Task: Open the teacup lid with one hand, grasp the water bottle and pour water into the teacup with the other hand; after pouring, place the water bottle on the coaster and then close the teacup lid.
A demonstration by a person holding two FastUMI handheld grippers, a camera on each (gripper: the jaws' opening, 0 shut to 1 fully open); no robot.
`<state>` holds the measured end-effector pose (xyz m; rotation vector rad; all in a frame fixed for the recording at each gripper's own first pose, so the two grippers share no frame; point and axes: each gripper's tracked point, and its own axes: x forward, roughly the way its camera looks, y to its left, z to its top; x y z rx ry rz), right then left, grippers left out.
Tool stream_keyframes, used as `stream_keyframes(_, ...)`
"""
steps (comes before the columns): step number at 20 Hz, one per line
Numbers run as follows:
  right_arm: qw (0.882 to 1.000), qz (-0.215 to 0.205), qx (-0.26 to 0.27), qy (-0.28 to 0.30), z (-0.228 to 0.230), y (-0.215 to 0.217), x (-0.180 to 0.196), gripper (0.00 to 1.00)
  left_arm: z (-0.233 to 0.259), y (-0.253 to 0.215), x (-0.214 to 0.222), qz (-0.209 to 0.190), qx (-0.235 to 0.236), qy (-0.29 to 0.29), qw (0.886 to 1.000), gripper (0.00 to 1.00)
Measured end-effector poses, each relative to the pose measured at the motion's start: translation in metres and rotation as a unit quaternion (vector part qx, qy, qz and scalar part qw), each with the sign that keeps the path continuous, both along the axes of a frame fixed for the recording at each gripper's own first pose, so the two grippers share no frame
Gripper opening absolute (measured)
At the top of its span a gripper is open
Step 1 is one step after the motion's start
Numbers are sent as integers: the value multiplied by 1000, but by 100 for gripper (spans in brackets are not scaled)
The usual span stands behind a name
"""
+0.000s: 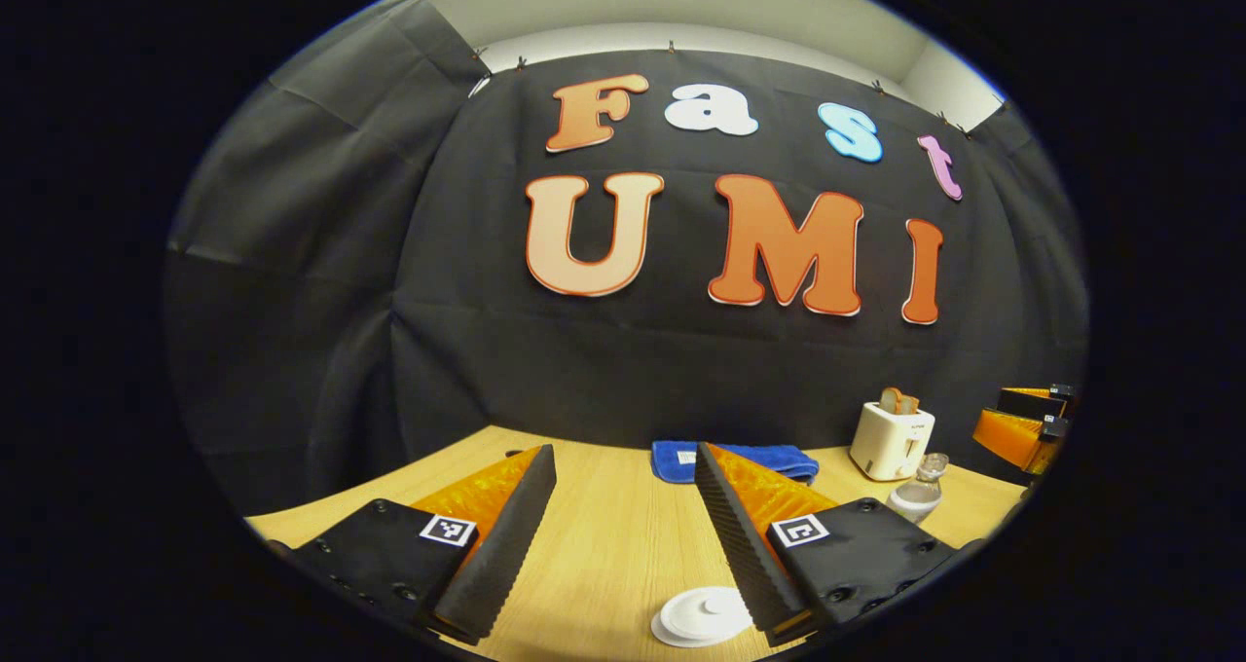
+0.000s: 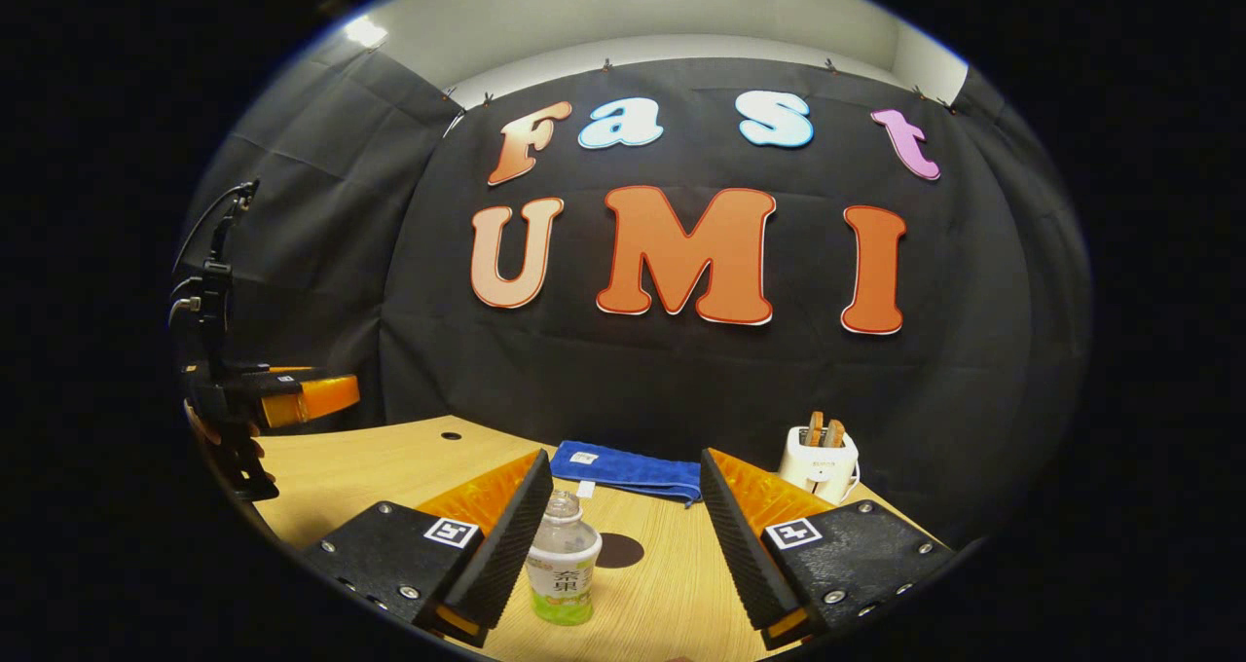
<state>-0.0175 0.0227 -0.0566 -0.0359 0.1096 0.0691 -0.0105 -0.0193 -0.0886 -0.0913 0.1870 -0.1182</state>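
In the left gripper view my left gripper (image 1: 623, 453) is open above the wooden table (image 1: 604, 535). The white round teacup lid (image 1: 701, 615) lies low between its fingers, close to the right one. The water bottle (image 1: 920, 492) stands farther right, by the toaster. In the right gripper view my right gripper (image 2: 625, 458) is open, and the clear bottle with a green label (image 2: 563, 560) stands upright between its fingers, nearer the left one, untouched. A dark round coaster (image 2: 618, 550) lies just behind the bottle. The left gripper (image 2: 282, 394) shows at the far left.
A folded blue towel (image 2: 628, 469) lies at the back of the table by the wall. A white toaster with bread in it (image 2: 820, 459) stands at the back right. A small hole (image 2: 451, 436) marks the tabletop on the left. The other gripper (image 1: 1022, 428) hovers at the right edge.
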Motion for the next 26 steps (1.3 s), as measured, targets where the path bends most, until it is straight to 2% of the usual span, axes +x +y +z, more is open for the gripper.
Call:
stream_keyframes(7,999,18,0,27,-26,12,-6,92,-44,-27,-16,-45,11,41,998,95)
stream_keyframes(14,998,26,10,48,-48,14,-12,92,-91,-63,-33,-105,56,75,990,92)
stream_keyframes(15,998,26,12,51,-52,13,-13,92,-98,-69,-34,-109,65,80,989,85)
stream_keyframes(19,997,30,14,67,-66,14,-14,92,-127,-78,-35,-125,70,118,983,83)
stream_keyframes(22,997,32,12,74,-73,16,-15,92,-141,-80,-37,-125,73,132,981,75)
stream_keyframes(25,996,34,15,80,-78,16,-15,92,-149,-80,-41,-129,88,145,977,72)
stream_keyframes(26,996,35,14,82,-80,16,-15,92,-153,-81,-40,-129,89,147,977,64)
